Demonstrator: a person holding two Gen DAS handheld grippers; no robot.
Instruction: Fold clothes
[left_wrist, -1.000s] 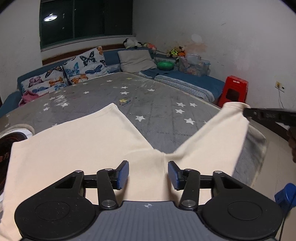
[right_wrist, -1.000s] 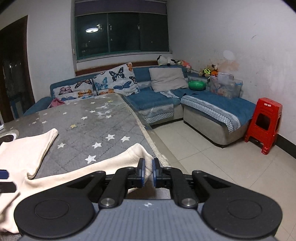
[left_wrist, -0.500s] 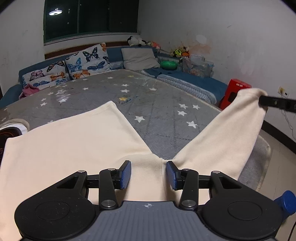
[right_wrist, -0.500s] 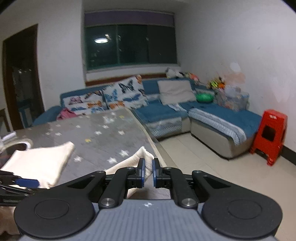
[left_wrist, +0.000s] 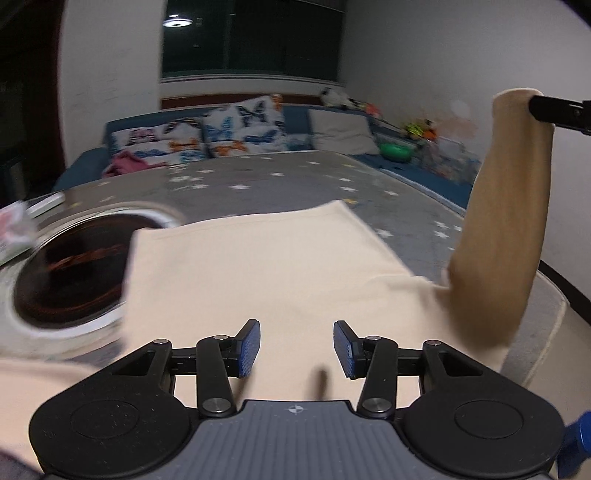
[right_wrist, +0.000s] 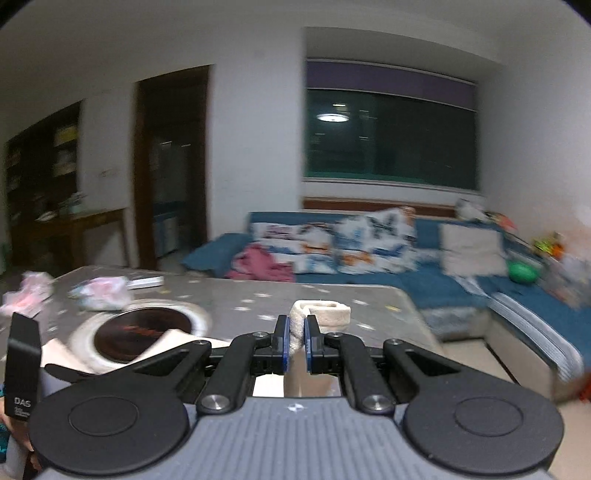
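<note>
Blur, cropping and cover across both wrist views

The cloth (left_wrist: 280, 266) runs off the left wrist view's lower left and under the left hand-held gripper (left_wrist: 296, 349); motion blur smears the dark round inset (left_wrist: 70, 273) in the desk (left_wrist: 295, 177) and the packets (right_wrist: 99, 291) at left in the right wrist view. There the right hand-held gripper (right_wrist: 296, 341) hides the cloth below its cuff (right_wrist: 319, 314).

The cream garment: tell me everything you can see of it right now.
The cream garment looks like soft plain knit. Its body lies flat on the grey star-patterned cover, overlapping a round dark dish. One limb is raised, its ribbed cuff pinched in the right gripper. The left gripper hovers open above.
</note>
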